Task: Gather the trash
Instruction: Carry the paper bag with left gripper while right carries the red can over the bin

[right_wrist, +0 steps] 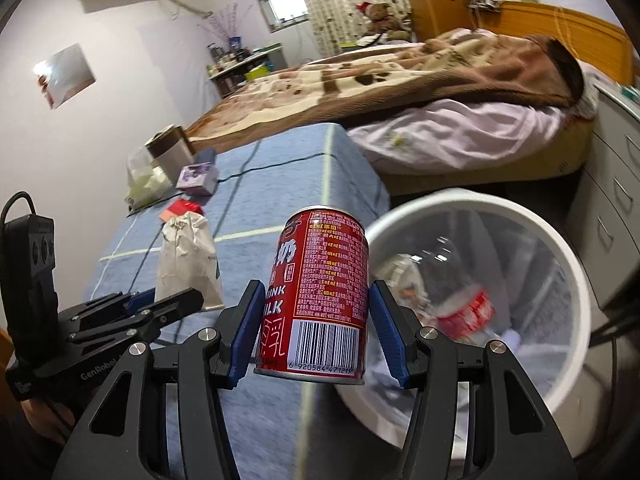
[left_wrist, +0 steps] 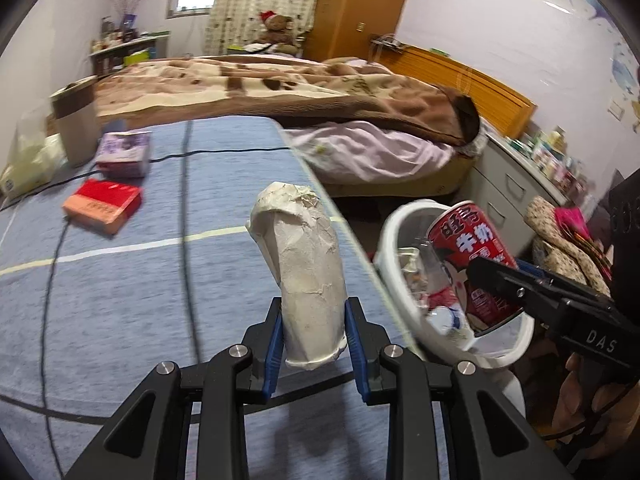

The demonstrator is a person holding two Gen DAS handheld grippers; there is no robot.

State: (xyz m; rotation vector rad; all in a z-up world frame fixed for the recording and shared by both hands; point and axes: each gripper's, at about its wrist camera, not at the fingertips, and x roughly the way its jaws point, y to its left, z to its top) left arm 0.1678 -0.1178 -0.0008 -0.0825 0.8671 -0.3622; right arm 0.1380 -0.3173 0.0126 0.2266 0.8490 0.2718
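Observation:
My left gripper (left_wrist: 313, 320) is shut on a crumpled white paper cup (left_wrist: 308, 276), held above the blue-grey table (left_wrist: 140, 280) near its right edge. My right gripper (right_wrist: 314, 320) is shut on a red milk can (right_wrist: 320, 292), held over the near rim of the white trash bin (right_wrist: 560, 248). The bin holds a plastic bottle (right_wrist: 464, 312) and paper scraps. In the left wrist view the can (left_wrist: 472, 268) and the right gripper (left_wrist: 496, 280) sit over the bin (left_wrist: 390, 256). In the right wrist view the cup (right_wrist: 188, 256) and left gripper (right_wrist: 160, 300) show at left.
On the table lie a red box (left_wrist: 104, 204), a purple tissue pack (left_wrist: 126, 152), a brown-topped container (left_wrist: 76, 120), a plastic bag (left_wrist: 30, 160) and black cables (left_wrist: 188, 240). A bed (left_wrist: 280, 92) stands behind, drawers (left_wrist: 508, 192) at right.

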